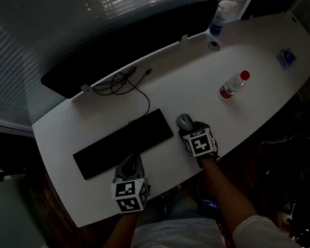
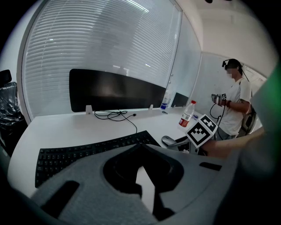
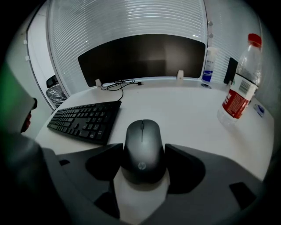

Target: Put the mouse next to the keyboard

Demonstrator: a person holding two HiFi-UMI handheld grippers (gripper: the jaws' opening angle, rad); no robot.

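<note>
The right gripper [image 3: 143, 154] is clenched on the sides of the black mouse [image 3: 142, 134], which sits on the white counter [image 1: 195, 81] just beside the right end of the keyboard [image 1: 123, 142]. The left gripper [image 2: 140, 146] is closed on nothing, hovering at the keyboard's near edge. A water bottle [image 1: 233, 85] lies farther right.

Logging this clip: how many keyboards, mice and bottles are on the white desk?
keyboard: 1
mouse: 1
bottles: 2, the red-capped bottle and the blue-labelled bottle
Total: 4
</note>
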